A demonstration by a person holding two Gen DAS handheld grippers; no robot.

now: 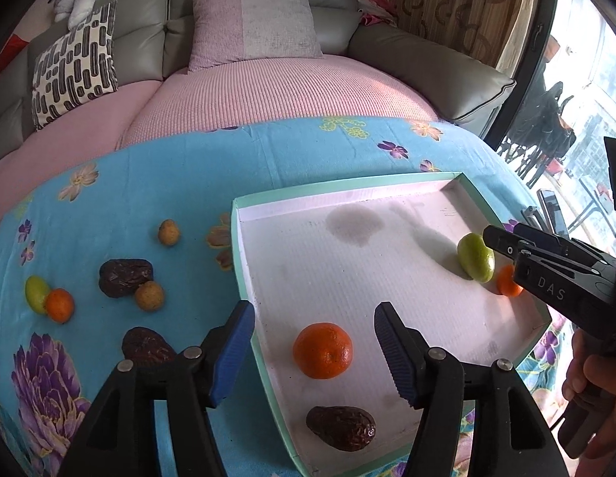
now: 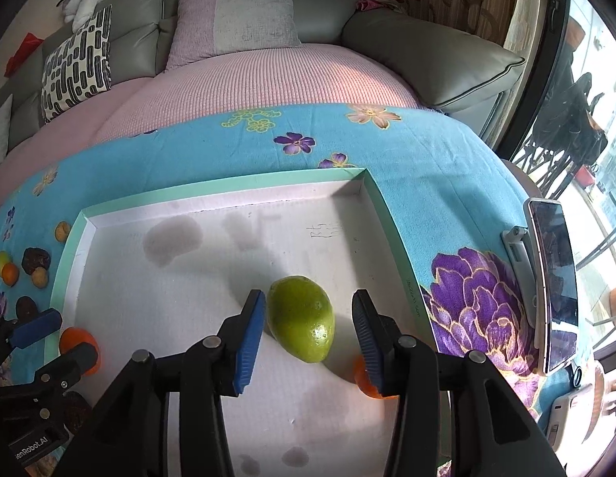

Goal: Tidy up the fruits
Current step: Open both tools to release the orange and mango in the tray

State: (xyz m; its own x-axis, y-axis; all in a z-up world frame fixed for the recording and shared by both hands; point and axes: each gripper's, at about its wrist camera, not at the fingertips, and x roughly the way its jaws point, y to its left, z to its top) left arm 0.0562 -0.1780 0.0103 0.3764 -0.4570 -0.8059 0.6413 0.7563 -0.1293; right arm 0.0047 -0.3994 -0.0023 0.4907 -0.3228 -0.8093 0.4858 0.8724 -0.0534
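Note:
A white tray with a teal rim (image 1: 244, 246) (image 2: 212, 190) lies on the blue flowered cloth. In it are a mandarin (image 1: 323, 350), a dark date (image 1: 341, 427), a green fruit (image 1: 475, 256) (image 2: 301, 318) and a small orange fruit (image 1: 508, 281) (image 2: 367, 382). My left gripper (image 1: 314, 351) is open, its jaws on either side of the mandarin. My right gripper (image 2: 308, 336) is open around the green fruit, which rests on the tray; it shows in the left wrist view (image 1: 506, 248). Left of the tray lie two dates (image 1: 125, 276), (image 1: 146, 348), two tan nuts (image 1: 169, 232), (image 1: 149, 296), a green fruit (image 1: 37, 294) and a small orange (image 1: 59, 305).
A phone on a stand (image 2: 554, 286) is at the table's right edge. A grey sofa with pink cover (image 1: 268, 87) and cushions (image 1: 75, 67) lies beyond the table. A glass door (image 1: 578, 119) is at right.

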